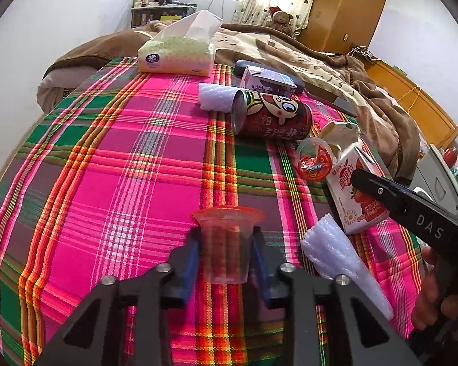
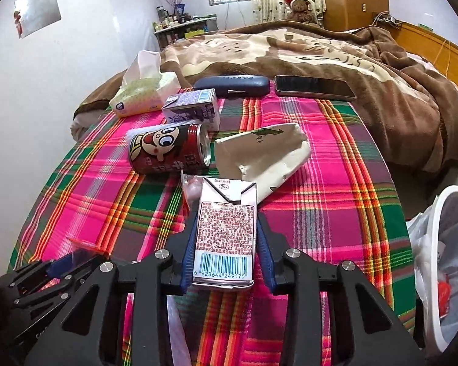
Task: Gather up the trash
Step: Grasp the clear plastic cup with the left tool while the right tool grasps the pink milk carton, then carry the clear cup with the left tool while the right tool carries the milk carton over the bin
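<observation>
My left gripper [image 1: 226, 238] is shut on a clear plastic cup [image 1: 227, 244] with a red rim, its blue pads [image 1: 192, 253] pressed to both sides just above the plaid cloth [image 1: 107, 183]. In the right wrist view my right gripper [image 2: 227, 222] is shut on a drink carton [image 2: 224, 235], barcode side up. The left wrist view shows the same carton [image 1: 360, 195], red and white, at the right. More trash lies beyond: a red can [image 2: 168, 149] on its side, a purple carton [image 2: 192, 109], crumpled paper [image 2: 259, 152], a jelly cup [image 1: 314, 161] and white foam wrap [image 1: 345, 265].
A white bin [image 2: 427, 244] lined with a bag stands off the bed's right edge. A tissue pack [image 2: 143, 94], a glasses case [image 2: 232, 85] and a phone [image 2: 314, 88] lie at the far end of the cloth. A brown blanket [image 2: 320, 52] lies behind.
</observation>
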Demonstrator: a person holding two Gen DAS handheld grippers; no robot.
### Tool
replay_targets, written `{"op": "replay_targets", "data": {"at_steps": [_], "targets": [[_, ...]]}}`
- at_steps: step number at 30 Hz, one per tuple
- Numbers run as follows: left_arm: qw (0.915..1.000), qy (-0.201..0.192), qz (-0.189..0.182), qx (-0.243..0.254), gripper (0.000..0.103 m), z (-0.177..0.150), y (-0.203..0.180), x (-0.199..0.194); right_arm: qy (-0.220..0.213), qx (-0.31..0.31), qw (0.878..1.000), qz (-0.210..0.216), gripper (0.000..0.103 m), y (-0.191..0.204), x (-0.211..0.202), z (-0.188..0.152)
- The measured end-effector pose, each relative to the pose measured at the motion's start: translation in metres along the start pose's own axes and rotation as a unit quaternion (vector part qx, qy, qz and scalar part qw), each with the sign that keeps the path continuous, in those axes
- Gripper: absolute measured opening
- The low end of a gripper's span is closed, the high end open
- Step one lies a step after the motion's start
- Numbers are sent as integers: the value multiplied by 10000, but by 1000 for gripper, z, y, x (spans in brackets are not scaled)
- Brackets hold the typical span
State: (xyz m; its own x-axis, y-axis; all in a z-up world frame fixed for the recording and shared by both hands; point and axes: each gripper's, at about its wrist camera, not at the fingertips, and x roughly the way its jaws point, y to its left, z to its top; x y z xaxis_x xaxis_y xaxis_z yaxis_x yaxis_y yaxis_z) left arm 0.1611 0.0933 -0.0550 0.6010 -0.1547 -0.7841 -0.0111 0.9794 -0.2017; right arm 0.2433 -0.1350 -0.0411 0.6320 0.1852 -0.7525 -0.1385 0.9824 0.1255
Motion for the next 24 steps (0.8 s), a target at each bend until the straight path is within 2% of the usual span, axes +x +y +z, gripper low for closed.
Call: {"op": "replay_targets", "data": {"at_steps": [13, 24], "targets": [[9999, -127, -50, 39, 32, 1, -8, -14, -156, 218, 9996, 118, 36, -17, -14, -6], [9986, -346, -231, 324, 32, 7, -41, -36, -409, 491, 9979, 103, 36, -43, -38, -7]]}}
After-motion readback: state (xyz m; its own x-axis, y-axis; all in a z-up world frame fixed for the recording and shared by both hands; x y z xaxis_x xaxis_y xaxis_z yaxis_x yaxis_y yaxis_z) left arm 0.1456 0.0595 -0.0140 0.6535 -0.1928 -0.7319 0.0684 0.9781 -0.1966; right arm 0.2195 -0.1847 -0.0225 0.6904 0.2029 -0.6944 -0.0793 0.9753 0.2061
